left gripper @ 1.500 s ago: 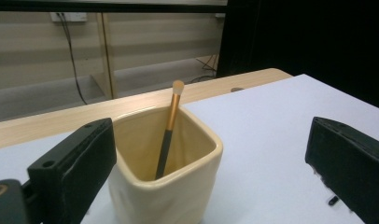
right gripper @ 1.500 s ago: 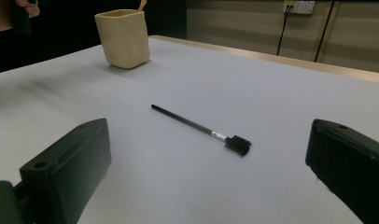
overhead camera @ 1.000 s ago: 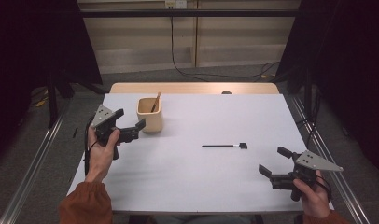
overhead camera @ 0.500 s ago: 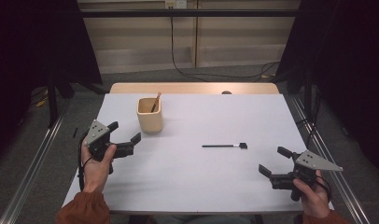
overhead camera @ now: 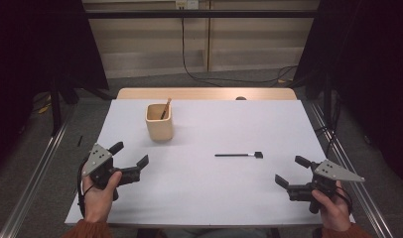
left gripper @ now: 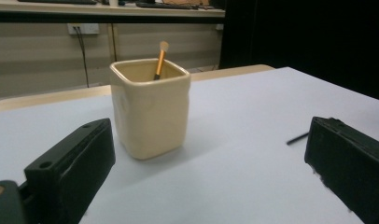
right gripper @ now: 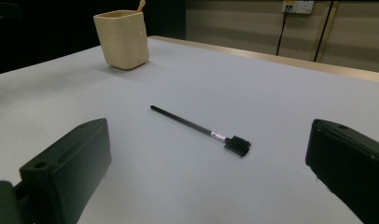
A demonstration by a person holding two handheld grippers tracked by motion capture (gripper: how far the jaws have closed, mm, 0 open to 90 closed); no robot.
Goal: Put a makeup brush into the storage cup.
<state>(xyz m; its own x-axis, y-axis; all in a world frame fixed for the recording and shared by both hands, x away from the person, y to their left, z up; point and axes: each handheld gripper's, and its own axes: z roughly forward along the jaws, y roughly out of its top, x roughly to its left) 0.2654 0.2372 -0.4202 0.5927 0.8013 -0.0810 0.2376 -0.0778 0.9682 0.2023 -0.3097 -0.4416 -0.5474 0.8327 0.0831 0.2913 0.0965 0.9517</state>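
We hold the left claw (overhead camera: 130, 157) low over the bench (overhead camera: 204, 129) at about eight o'clock on the white sheet, its jaws standing wide apart and gripping nothing. In the left gripper view the two black jaws frame the cream cup (left gripper: 150, 108), which stands upright ahead of us, between the jaws in line of sight but clear of both. In the high view that cup (overhead camera: 159, 121) sits toward eleven o'clock of the bench, near the left claw and up-table from it. An orange-handled brush (left gripper: 160, 59) leans inside the cup, its pale tip rising above the rim; in the high view it (overhead camera: 165, 108) tilts toward one o'clock.

Our right claw (overhead camera: 295, 172) hovers at about four o'clock, close to the right edge of the sheet, jaws likewise spread open and empty. Along its jaws, in the right gripper view, we see the black spoolie brush (right gripper: 201, 130) lying flat on the sheet, bristled head nearest us and handle tip pointing away toward the cup (right gripper: 122, 39). From above, the spoolie brush (overhead camera: 238, 155) lies just right of the bench's centre, handle to nine o'clock and head to three o'clock, apart from both claws and well apart from the cup.
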